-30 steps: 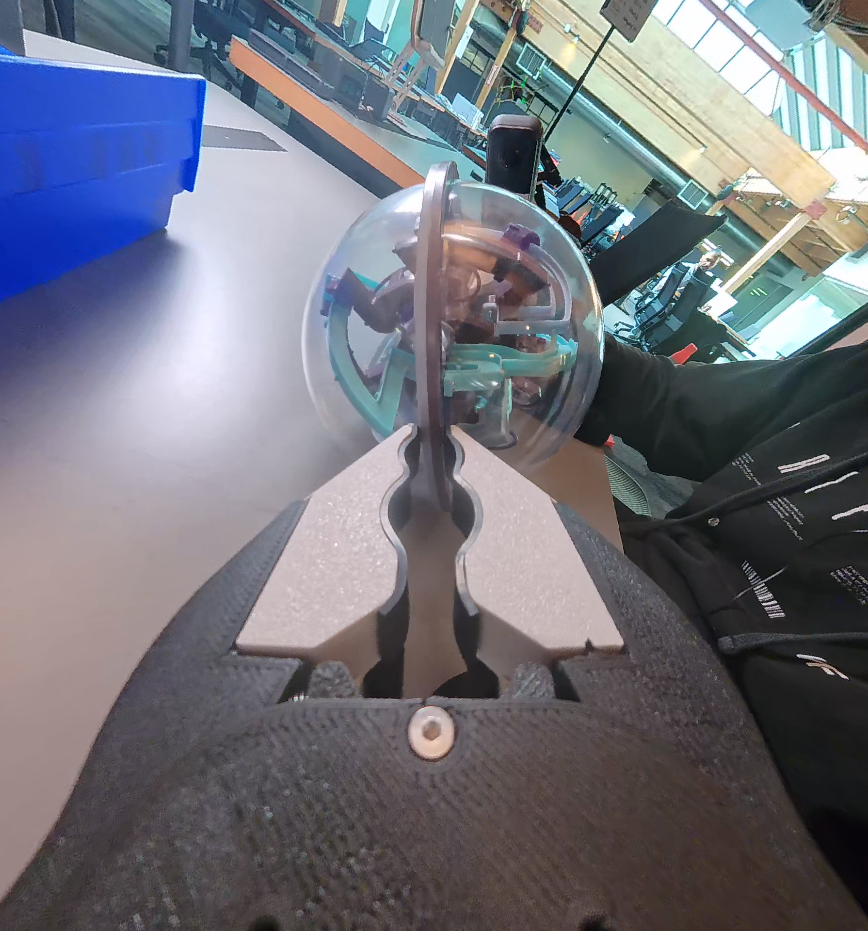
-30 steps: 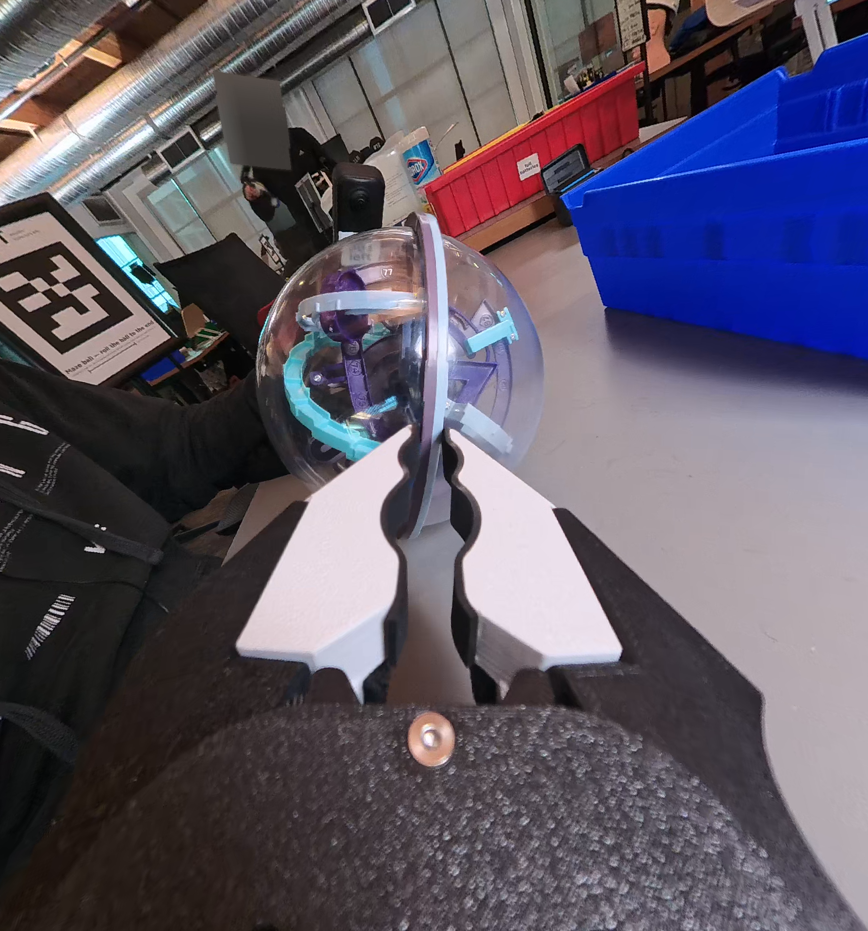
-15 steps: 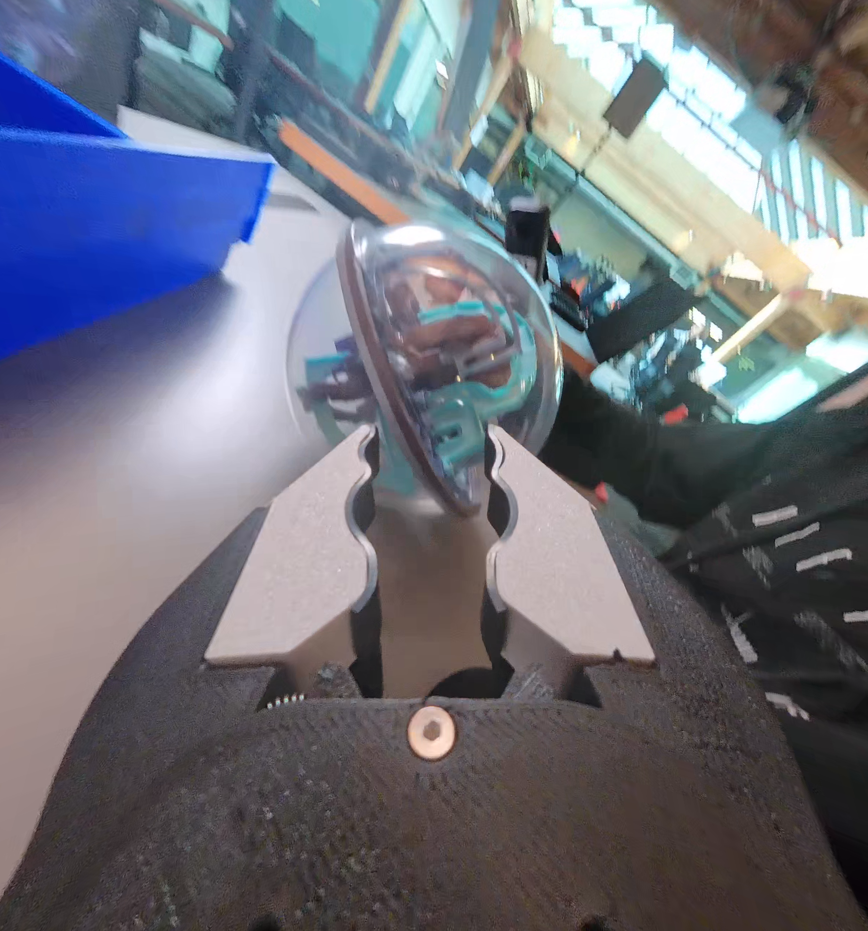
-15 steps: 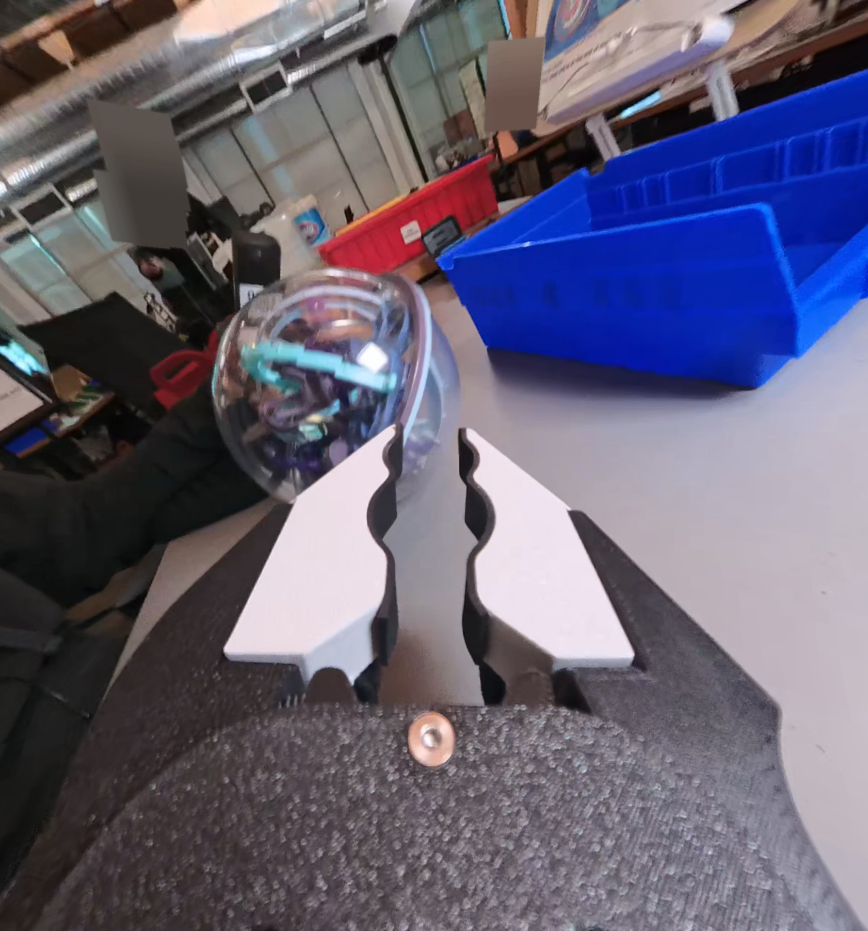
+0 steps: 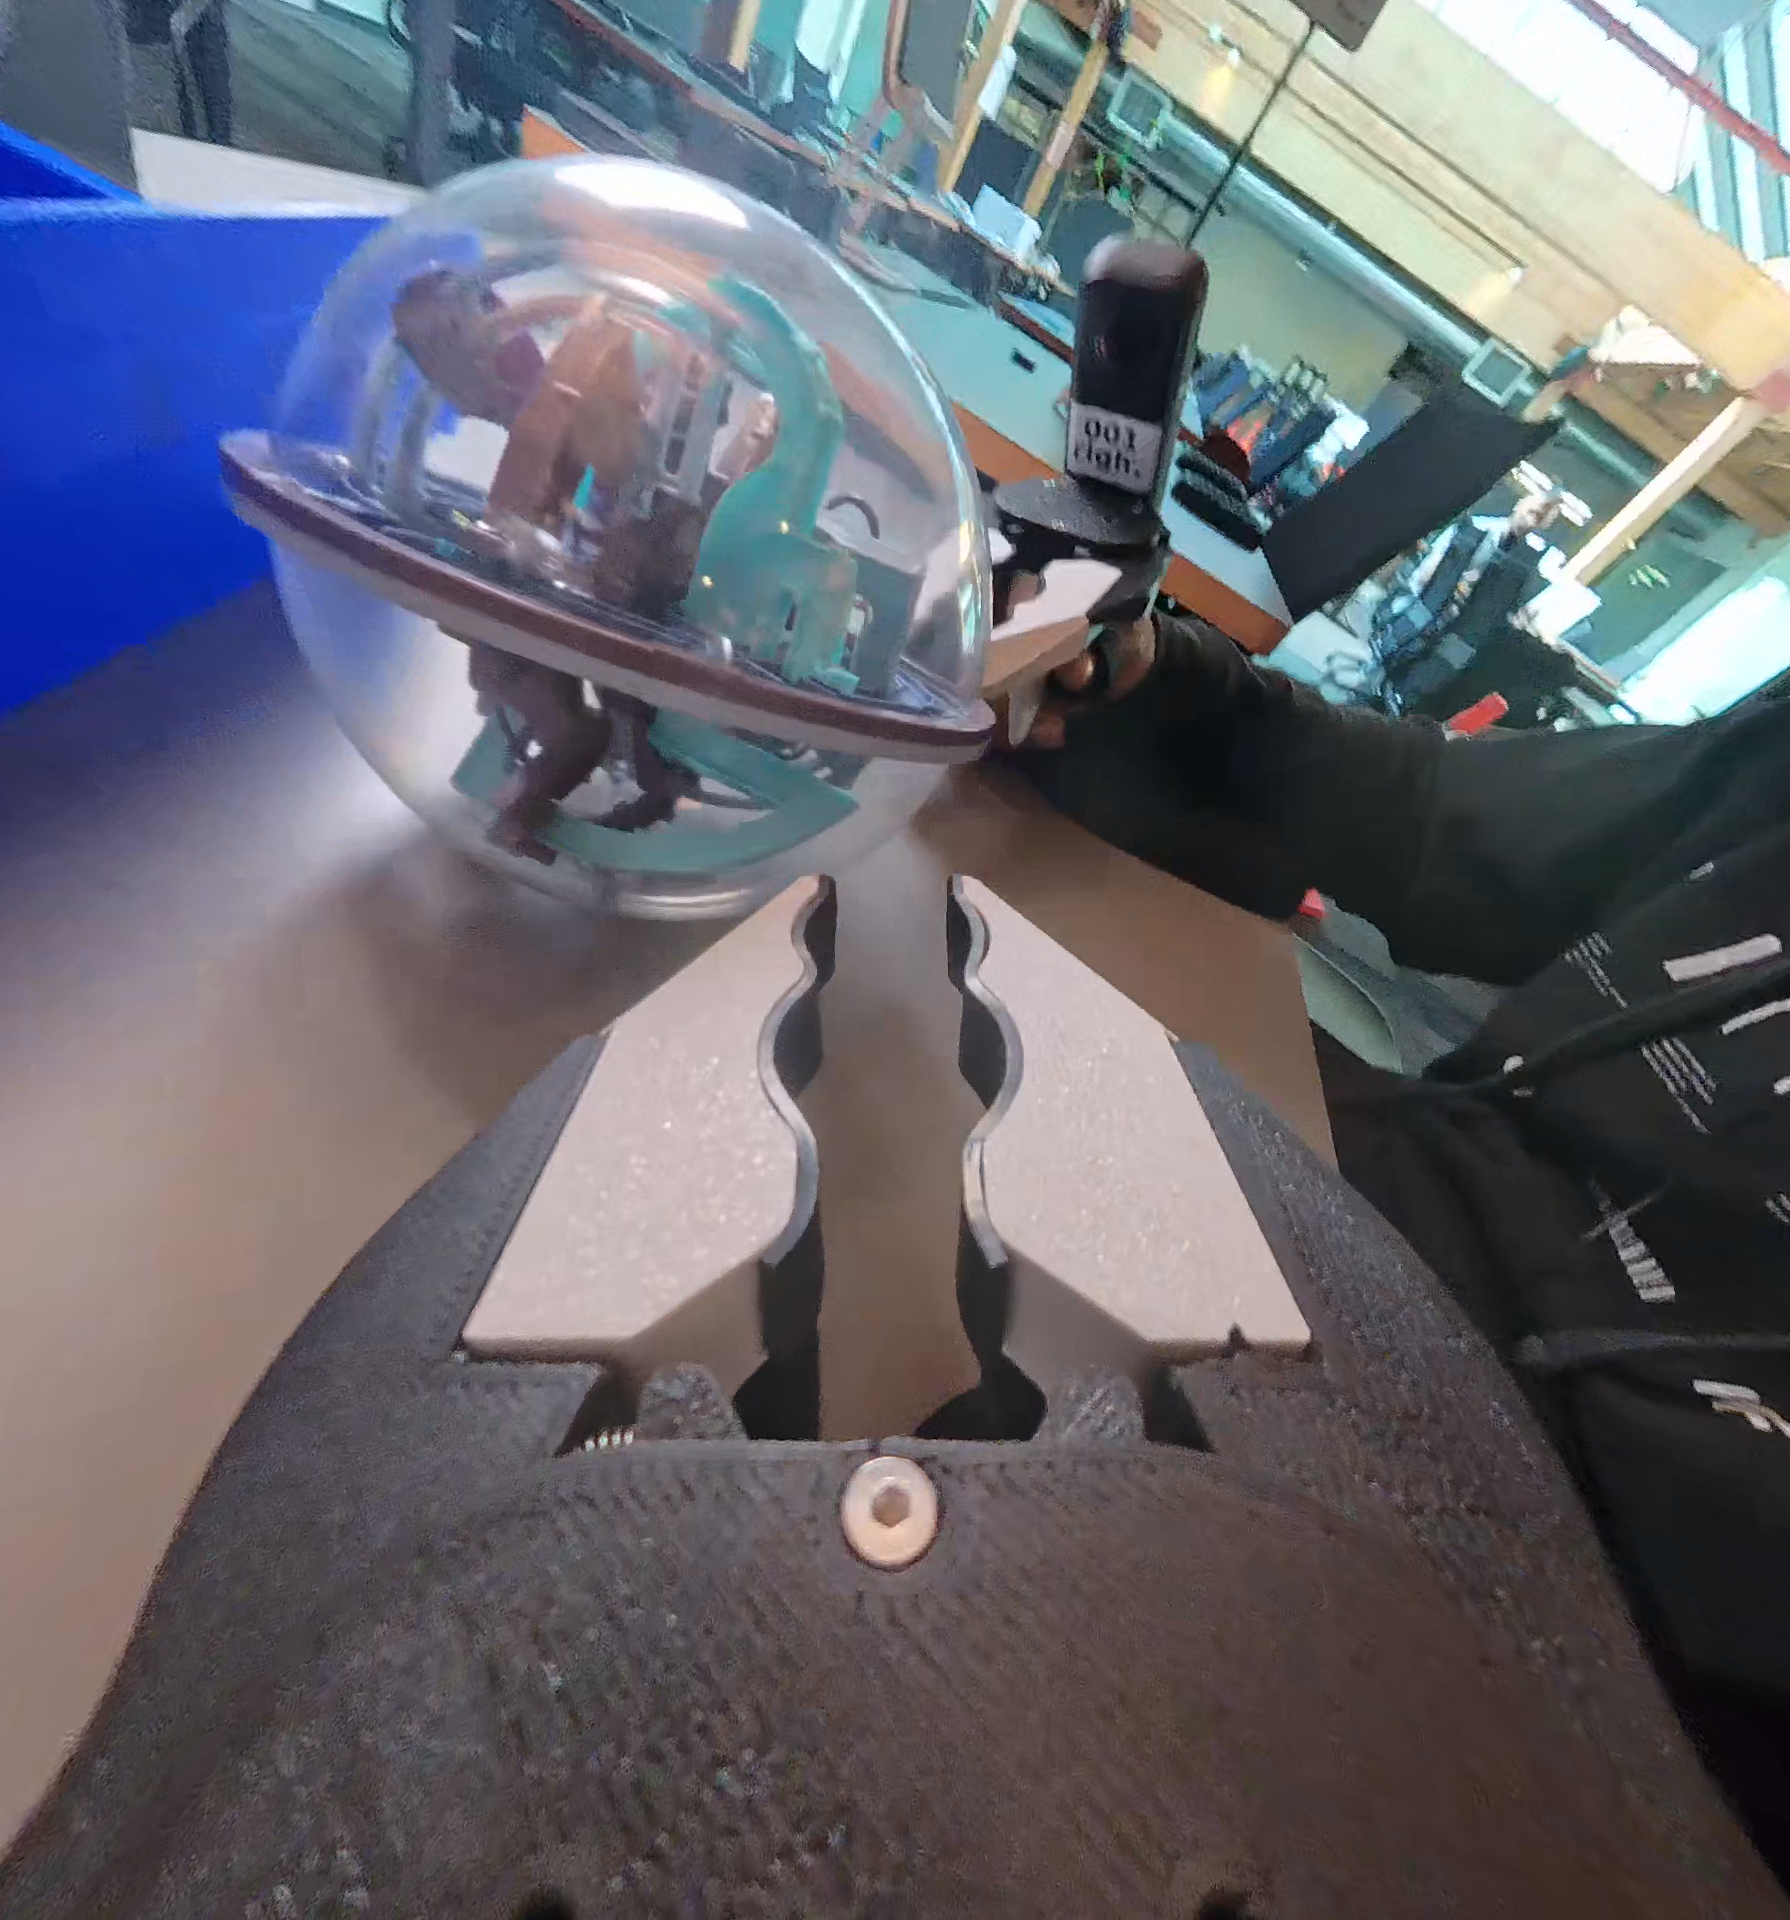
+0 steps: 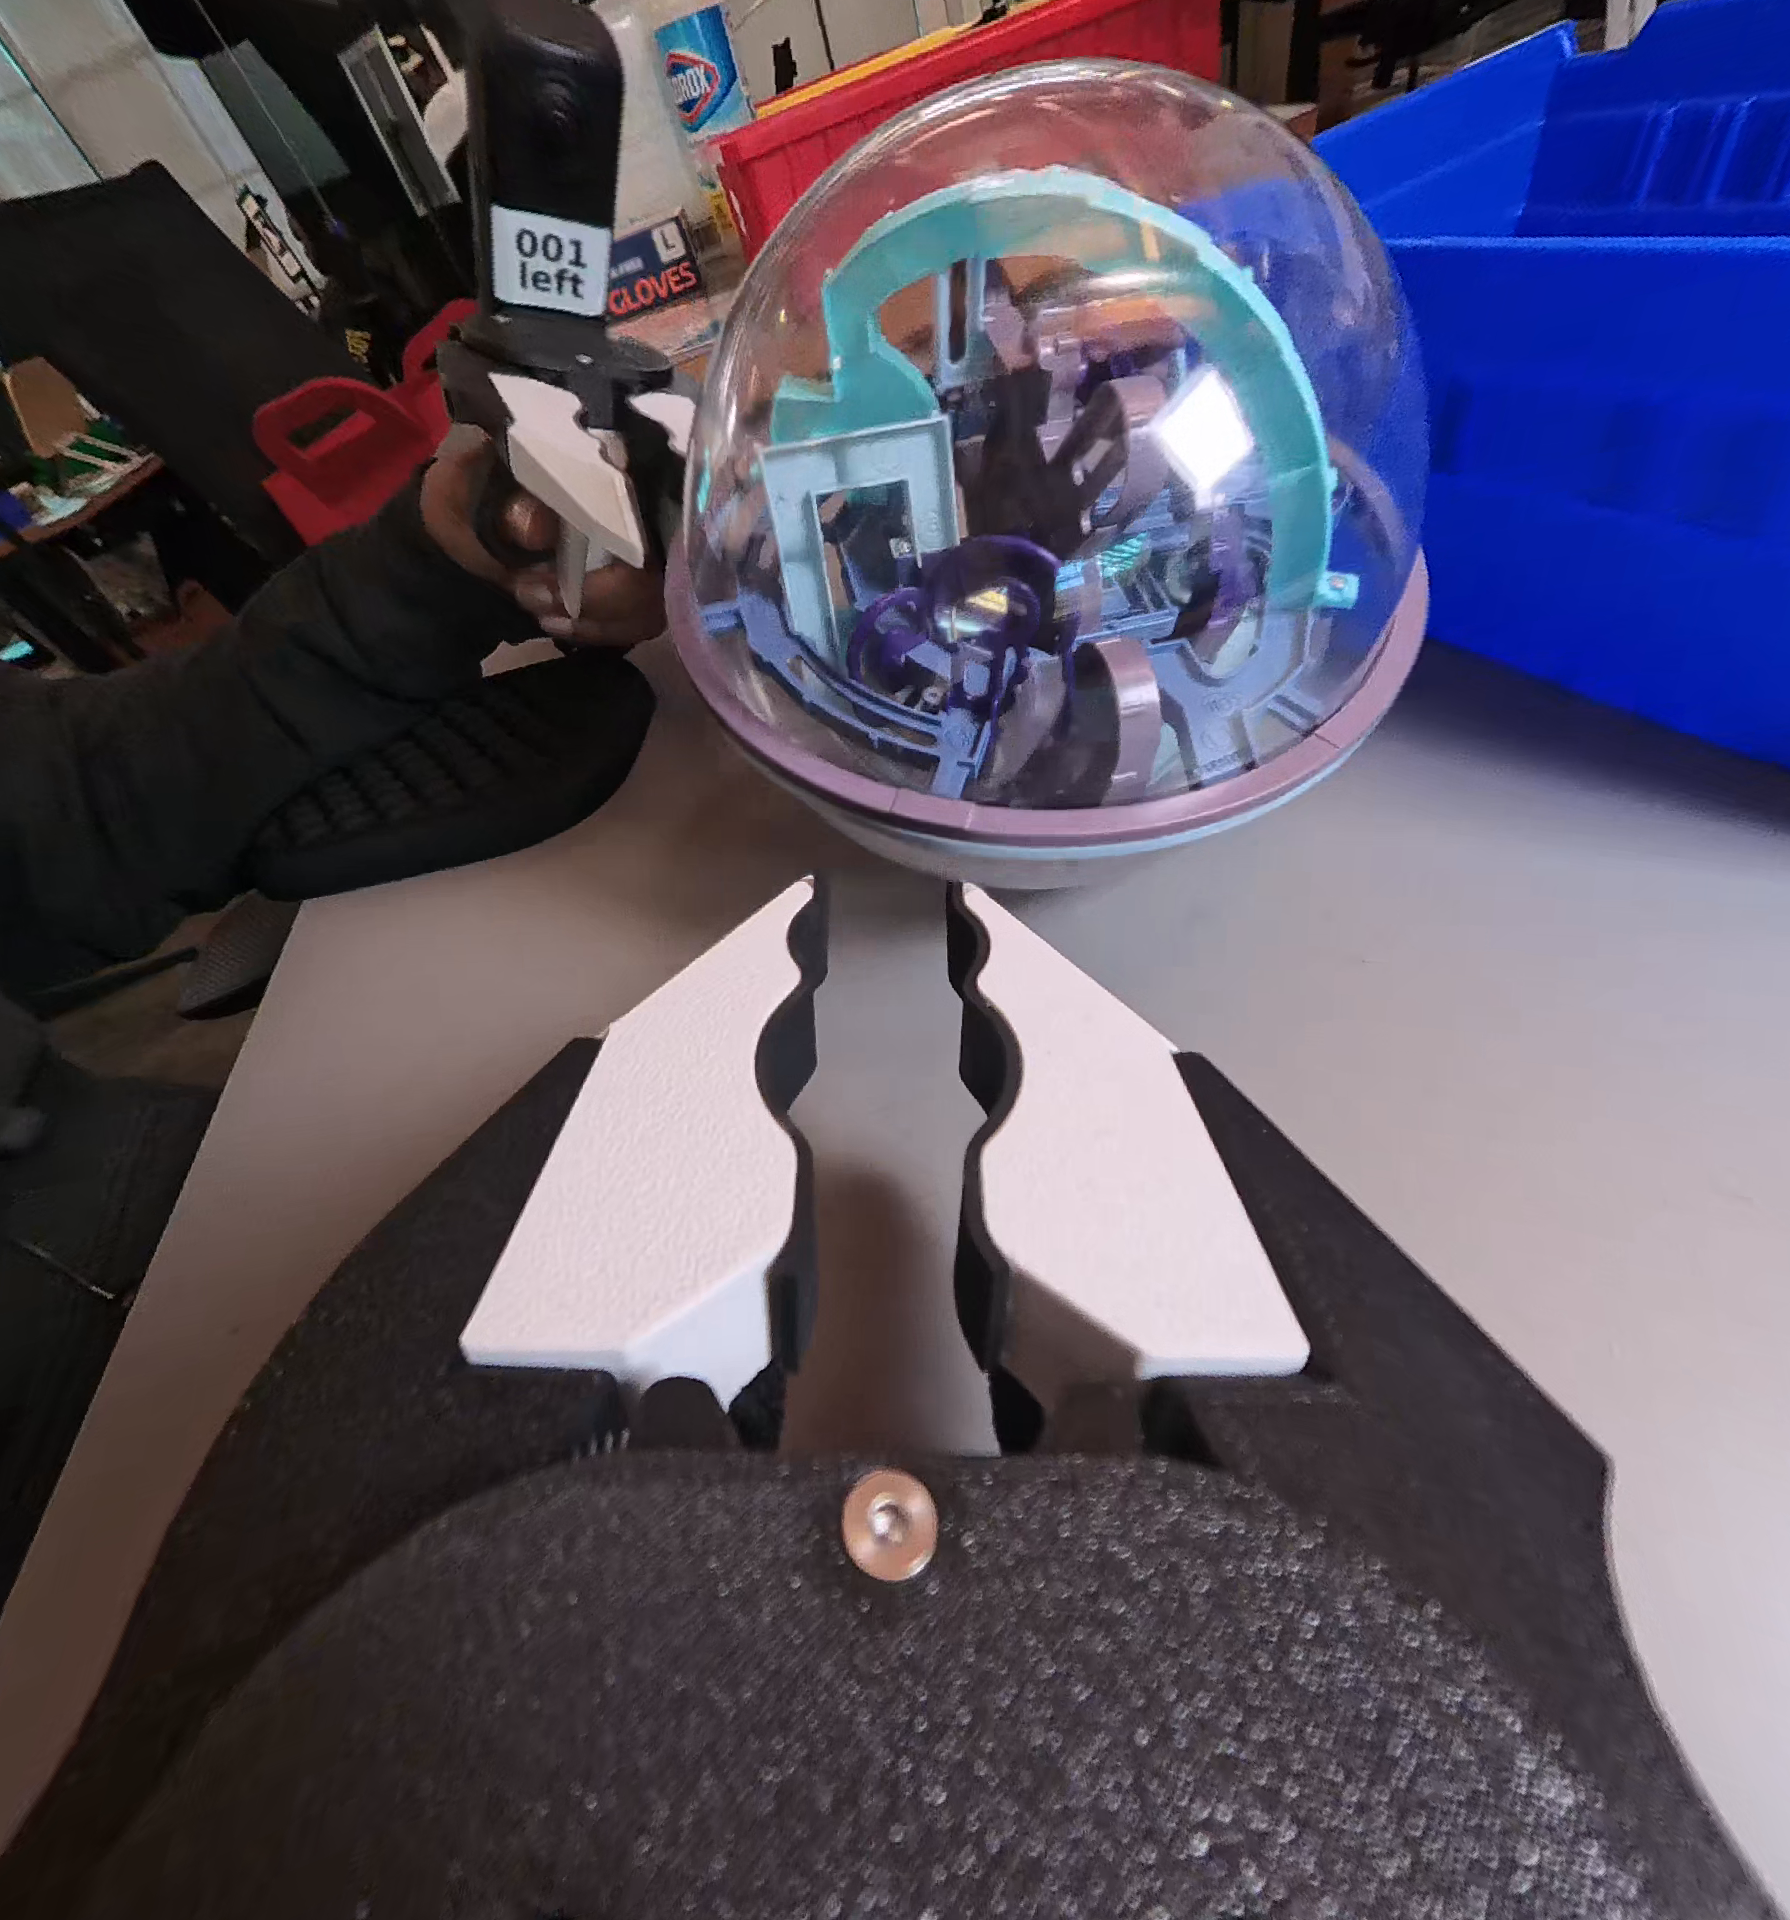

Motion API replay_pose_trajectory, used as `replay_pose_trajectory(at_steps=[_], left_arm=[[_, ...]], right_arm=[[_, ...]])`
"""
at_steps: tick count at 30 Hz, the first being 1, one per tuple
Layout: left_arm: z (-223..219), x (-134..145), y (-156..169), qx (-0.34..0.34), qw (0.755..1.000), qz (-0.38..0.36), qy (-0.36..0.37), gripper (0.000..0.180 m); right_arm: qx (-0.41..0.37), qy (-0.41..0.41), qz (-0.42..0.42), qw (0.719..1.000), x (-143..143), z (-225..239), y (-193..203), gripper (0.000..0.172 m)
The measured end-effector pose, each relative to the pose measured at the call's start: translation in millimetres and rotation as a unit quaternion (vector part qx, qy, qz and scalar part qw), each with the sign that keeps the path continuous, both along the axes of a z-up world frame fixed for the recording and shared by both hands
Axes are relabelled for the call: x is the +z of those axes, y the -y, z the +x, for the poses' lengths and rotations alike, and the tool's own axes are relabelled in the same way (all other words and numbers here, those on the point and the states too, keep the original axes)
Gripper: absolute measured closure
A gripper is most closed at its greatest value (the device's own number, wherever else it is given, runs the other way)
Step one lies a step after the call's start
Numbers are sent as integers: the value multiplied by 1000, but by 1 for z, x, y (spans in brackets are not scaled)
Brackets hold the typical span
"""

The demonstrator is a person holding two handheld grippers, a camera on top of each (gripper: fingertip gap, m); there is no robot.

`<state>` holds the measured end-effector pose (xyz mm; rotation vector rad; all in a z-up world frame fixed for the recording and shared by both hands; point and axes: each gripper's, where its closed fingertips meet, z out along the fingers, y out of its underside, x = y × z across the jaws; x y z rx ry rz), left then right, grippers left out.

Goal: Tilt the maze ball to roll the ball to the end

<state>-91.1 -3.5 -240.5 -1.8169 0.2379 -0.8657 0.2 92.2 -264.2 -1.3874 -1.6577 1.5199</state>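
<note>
The maze ball (image 5: 610,540), a clear sphere with teal and purple tracks inside, rests on the grey table (image 5: 143,1091) with its purple ring nearly level. My left gripper (image 5: 889,894) is open with nothing between the fingers, its tips just short of the ball's lower right side. In the right wrist view the ball (image 6: 1057,499) stands just ahead of my right gripper (image 6: 883,894), which is also open and holds nothing, its pads clear of the shell. Each gripper also shows in the other's view: the right gripper (image 5: 1057,623) and the left gripper (image 6: 579,488), both beside the ball.
A blue bin (image 6: 1649,416) stands on the table behind the ball and shows at the left of the left wrist view (image 5: 91,436). A red bin (image 6: 797,156) lies farther back. The person's dark sleeves (image 5: 1442,810) reach in along the table's near edge.
A second ago both grippers were shut on the ball's ring, which stood upright. Both opened and let go; the ball turned until its ring lay nearly level, and both grippers drew back.
</note>
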Motion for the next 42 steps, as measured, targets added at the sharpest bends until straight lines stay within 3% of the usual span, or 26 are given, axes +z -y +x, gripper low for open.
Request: replay_pose_trajectory(at_steps=[3,6,9,13,18,21,23,28,31,32,36,42], left_arm=[[-30,17,-9,69,995,24,72,148],[-74,37,-25,171,970,69,156,124],[-75,41,-45,205,966,87,133,102],[-65,29,-75,231,964,60,117,67],[-39,13,-81,195,978,20,76,74],[-8,-2,-55,105,993,-39,27,75],[3,-2,-39,57,997,-47,35,85],[-34,20,-55,110,981,-7,157,93],[-30,-4,-73,102,986,-40,123,83],[-19,-11,-77,85,989,-50,112,80],[3,-12,-74,38,991,-54,120,86],[-3,2,-64,48,995,4,83,92]], right_arm=[[-17,-1,-21,1000,2,-2,-7,148],[-50,3,-75,996,8,-10,-14,124],[-97,15,-120,988,10,-22,-21,93],[-125,-1,-118,985,14,-34,-24,82],[-130,-2,-101,986,13,-40,-28,84],[-151,-18,-109,982,22,-28,-47,88],[-146,-43,-116,982,35,-15,-57,91],[-100,-22,-156,983,30,-4,-51,94],[-102,-17,-150,983,26,-8,-49,93],[-103,-15,-143,984,24,-9,-49,102],[-89,-19,-152,984,26,-2,-50,113],[-13,42,-122,991,5,7,-29,124]])
